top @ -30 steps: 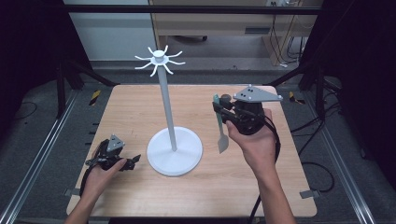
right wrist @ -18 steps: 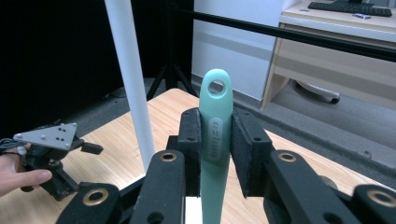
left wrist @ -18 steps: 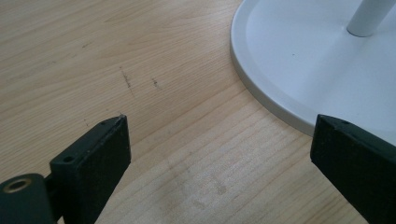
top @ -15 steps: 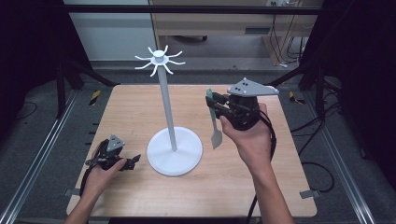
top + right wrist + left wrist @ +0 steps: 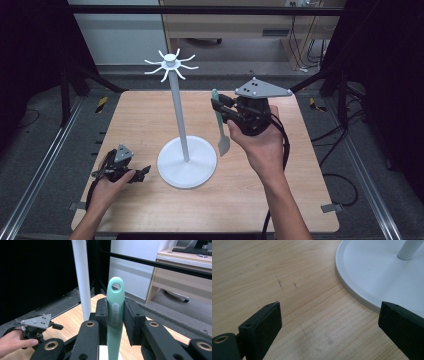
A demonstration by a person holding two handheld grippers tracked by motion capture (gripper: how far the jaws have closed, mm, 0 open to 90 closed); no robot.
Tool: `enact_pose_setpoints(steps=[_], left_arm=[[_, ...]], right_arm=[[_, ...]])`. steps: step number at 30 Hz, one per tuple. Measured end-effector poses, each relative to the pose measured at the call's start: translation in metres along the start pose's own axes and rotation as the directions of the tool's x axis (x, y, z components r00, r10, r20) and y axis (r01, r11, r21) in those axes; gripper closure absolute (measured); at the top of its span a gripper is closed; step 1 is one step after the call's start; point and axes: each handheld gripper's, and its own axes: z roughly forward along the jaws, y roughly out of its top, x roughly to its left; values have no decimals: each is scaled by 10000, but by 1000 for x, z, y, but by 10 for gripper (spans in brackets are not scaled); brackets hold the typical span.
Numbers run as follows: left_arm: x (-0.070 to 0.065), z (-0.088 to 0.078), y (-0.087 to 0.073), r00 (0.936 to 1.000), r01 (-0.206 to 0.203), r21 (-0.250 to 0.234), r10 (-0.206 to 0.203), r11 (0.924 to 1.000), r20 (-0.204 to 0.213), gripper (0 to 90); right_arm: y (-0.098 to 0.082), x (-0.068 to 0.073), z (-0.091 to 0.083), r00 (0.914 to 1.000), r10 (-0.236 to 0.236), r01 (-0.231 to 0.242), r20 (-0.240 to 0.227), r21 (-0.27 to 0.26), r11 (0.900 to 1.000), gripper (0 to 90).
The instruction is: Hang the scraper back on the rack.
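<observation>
Right gripper (image 5: 219, 106) was clamped on the spatula (image 5: 220, 127), both black pads squeezing the handle just below its hang hole. Spatula: mint-green, smooth matte silicone look, flat handle with rounded end and round eyelet, embossed lettering on the handle face, unreadable. It hung upright off the table, flat wedge-shaped blade at the bottom, just right of the stand's base. In the right gripper view the spatula (image 5: 115, 312) sat centred between the pads (image 5: 102, 315), which looked rough-textured, with brass-coloured pivots below them.

Stand (image 5: 178, 115): white, thin round pole on a wide flat disc base with a raised lip, topped by a hub of curved radial hooks. Pole stood well to the left of the spatula, no contact.

Left gripper (image 5: 144, 171) rested low on the table (image 5: 135, 120) beside the disc base, jaws wide apart, nothing between them. Table: light wood-grain laminate, a few dark scuffs near the base rim (image 5: 352, 287).
</observation>
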Motion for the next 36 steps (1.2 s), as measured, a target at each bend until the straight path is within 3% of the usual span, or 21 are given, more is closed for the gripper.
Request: enact_pose_setpoints(steps=[36], left_arm=[[-1, 1, 0, 10000, 2, 22, -2, 10000, 60, 47]], right_arm=[[34, 34, 2, 9967, -629, 604, -520, -476, 9970, 746]])
